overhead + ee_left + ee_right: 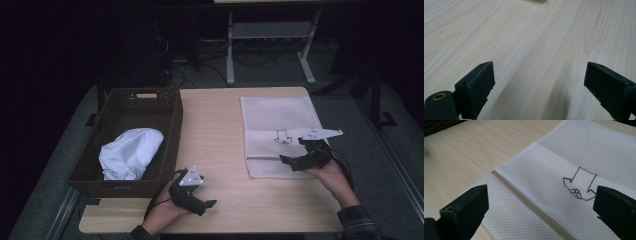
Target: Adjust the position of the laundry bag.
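A white mesh laundry bag (277, 132) lies flat on the right half of the wooden table (215, 130); it has a zipper line and a small dark line drawing (282, 137). My right gripper (295, 151) hovers open over the bag's near end. In the right gripper view the mesh bag (549, 185), its zipper (531, 206) and the drawing (579, 183) lie between the wide-apart jaws. My left gripper (202, 201) is open above bare table near the front edge, with only wood (536, 50) between its jaws. A crumpled white cloth (129, 152) sits in the brown wicker basket (172, 131).
The basket stands along the table's left edge. Behind the table are a white metal frame (270, 45) and cables on the dark floor. Bare tabletop runs between the basket and the bag.
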Demonstrator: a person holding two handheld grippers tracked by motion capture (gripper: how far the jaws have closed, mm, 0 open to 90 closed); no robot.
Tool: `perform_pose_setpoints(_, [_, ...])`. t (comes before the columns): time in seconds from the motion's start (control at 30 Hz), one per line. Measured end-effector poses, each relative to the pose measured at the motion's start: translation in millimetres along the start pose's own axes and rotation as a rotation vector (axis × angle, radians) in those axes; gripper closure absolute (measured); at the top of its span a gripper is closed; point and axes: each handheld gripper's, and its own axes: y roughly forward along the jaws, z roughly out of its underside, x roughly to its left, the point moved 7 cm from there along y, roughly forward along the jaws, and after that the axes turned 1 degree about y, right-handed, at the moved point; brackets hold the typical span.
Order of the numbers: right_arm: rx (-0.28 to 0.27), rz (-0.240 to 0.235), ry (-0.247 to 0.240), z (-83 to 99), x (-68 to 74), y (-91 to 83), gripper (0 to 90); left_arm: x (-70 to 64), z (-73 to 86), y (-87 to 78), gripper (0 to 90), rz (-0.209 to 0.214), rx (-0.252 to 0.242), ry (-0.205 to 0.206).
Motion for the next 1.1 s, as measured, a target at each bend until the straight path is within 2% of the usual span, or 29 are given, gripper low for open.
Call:
perform_pose_setpoints(0.5, [0.009,0.004,-0.002,-12.3,-8.4,10.1,0.0,0.0,0.2,0.6,9.1,0.000,0.000,-0.001])
perform_pose_setpoints(0.6, [-0.013,-0.002,0.008,-15.4,-9.4,10.7,1.8,-0.1,0.2,0.6,9.1,0.001,0.000,-0.002])
perform_pose_setpoints(0.83, [-0.003,0.010,0.011,-23.6,-16.0,13.9,3.8,-0.3,0.4,0.5,9.1,0.002,0.002,-0.001])
perform_pose_setpoints(0.9, [-0.029,0.009,0.030,-27.8,-19.5,14.2,5.2,-0.4,0.5,0.8,9.1,0.003,0.002,-0.002])
perform_pose_setpoints(1.0, [-0.004,0.026,0.023,-29.3,-23.5,15.8,5.0,-0.3,0.4,0.6,9.1,0.002,0.002,-0.002])
perform_pose_setpoints(1.1, [-0.002,0.033,0.020,-33.8,-25.7,16.8,5.1,-0.5,0.5,0.7,9.1,0.003,0.003,-0.002])
